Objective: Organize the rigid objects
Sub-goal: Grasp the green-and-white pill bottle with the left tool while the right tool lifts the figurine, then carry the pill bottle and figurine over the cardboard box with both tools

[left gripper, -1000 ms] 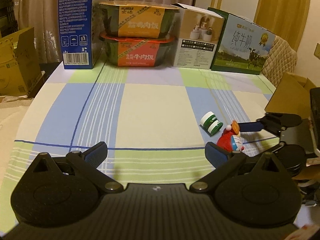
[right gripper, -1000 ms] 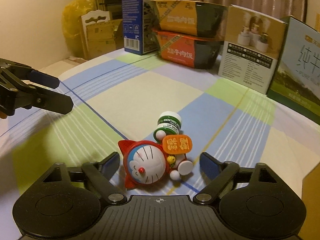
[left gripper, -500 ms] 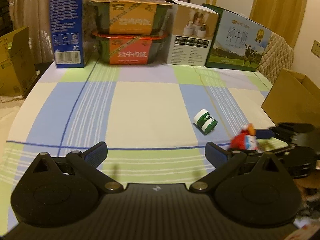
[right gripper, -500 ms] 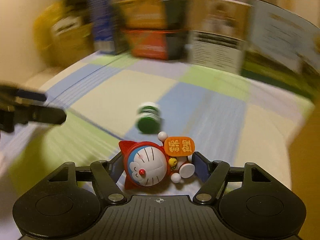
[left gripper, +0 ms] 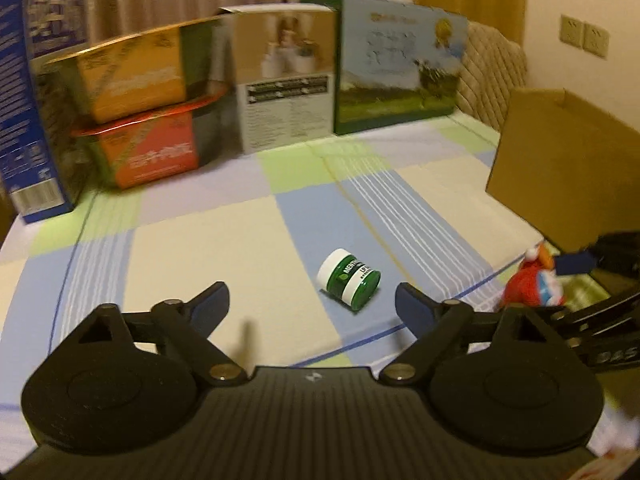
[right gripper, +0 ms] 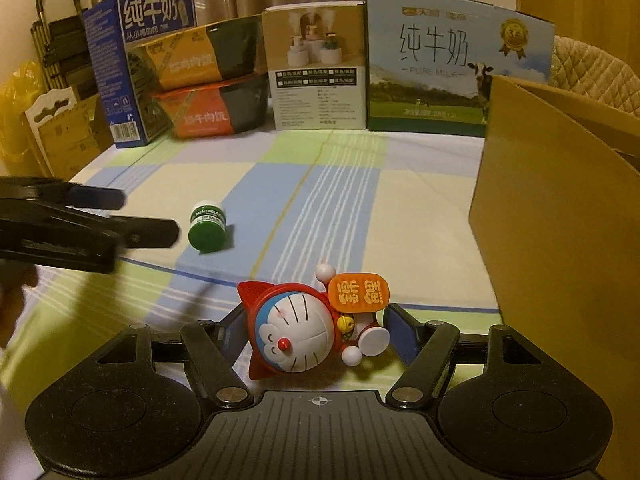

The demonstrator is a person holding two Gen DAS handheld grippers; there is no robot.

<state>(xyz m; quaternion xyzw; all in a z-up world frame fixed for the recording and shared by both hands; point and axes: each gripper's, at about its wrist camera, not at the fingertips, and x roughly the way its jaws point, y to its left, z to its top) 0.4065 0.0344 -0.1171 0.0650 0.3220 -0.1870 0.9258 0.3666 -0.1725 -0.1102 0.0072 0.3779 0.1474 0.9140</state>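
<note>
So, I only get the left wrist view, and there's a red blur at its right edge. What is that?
Observer: A cartoon cat toy in a red hood. The right gripper has just closed its jaws on it, and the pads press on both its sides.
Operator: Which way does it face?
Observer: Its white face is turned toward the right wrist camera, with an orange sign raised beside its head.
Operator: Anything beyond the blue milk box?
Observer: Yes, a yellow bag and a folded black trolley stand past the table's left side.
</note>
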